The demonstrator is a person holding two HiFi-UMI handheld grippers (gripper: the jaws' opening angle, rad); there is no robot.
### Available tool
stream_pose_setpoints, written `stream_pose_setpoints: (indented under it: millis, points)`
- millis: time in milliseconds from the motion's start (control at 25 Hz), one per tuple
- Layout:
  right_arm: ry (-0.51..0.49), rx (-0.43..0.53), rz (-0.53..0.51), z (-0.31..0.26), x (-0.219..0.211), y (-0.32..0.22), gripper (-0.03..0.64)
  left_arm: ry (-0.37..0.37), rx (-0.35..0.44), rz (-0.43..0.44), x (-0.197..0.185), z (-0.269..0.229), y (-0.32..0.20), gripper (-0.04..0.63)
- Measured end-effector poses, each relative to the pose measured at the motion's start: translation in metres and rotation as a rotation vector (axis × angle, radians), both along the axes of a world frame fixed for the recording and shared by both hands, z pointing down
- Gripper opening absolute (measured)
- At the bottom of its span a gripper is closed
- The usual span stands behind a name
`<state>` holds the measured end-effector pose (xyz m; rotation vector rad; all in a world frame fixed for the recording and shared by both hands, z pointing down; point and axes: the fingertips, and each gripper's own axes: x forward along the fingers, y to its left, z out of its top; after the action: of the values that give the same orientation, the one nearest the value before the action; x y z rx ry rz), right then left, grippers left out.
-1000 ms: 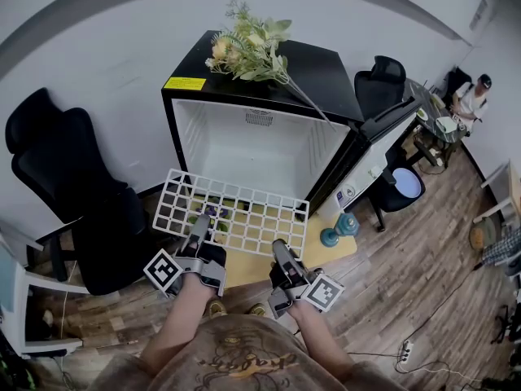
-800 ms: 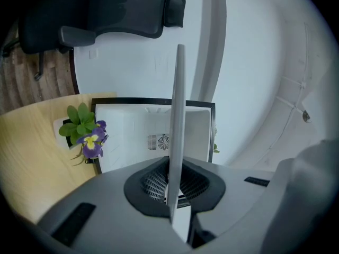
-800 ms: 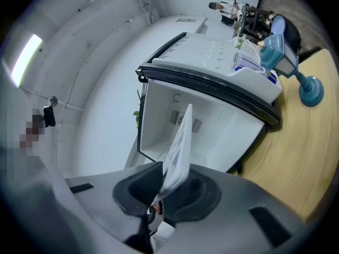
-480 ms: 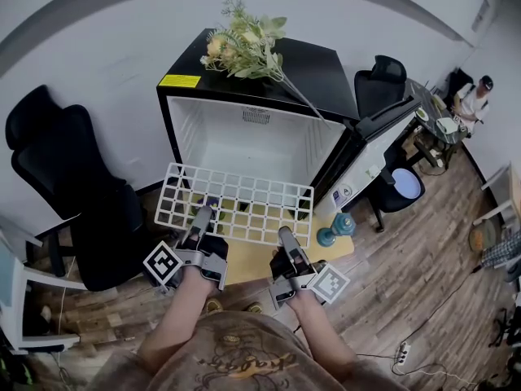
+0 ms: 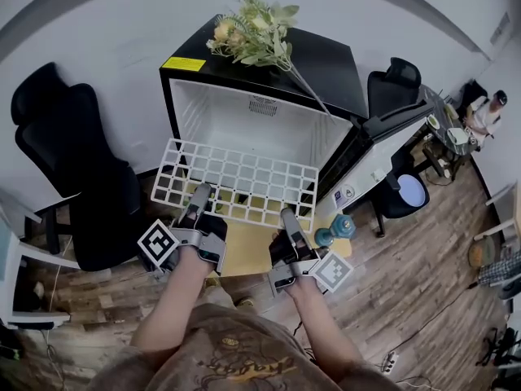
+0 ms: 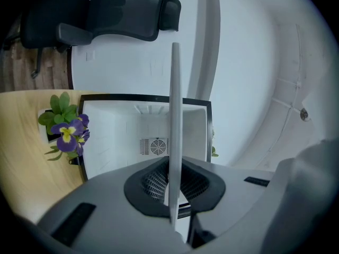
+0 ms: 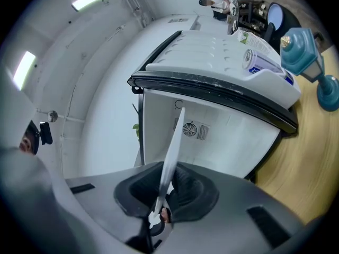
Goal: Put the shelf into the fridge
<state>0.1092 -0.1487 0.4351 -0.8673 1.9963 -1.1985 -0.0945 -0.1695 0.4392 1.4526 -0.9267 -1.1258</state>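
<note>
Shelf (image 5: 236, 182), a white wire grid, hung roughly level in front of the open fridge (image 5: 269, 133), and from the head view its far edge overlapped the bottom of the white cavity. 2 grippers clamped its near edge, well apart. The left gripper (image 5: 200, 194) gripped toward the left side. The right gripper (image 5: 287, 218) gripped toward the right, its jaws having just been closing with the grid between them. Flowers (image 5: 254, 35) lay on the fridge's black top. Its door (image 5: 378, 157) stood open at the right, and a black chair (image 5: 73, 161) stood at the left.
</note>
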Motion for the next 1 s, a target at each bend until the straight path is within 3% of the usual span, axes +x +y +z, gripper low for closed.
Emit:
stream_pose_setpoints:
  millis: [1000]
  points:
    - [-0.042,-0.049,0.081,0.003,0.014,-0.036,0.035,0.003,-0.044,0.09,0.013,0.005,-0.044,0.048]
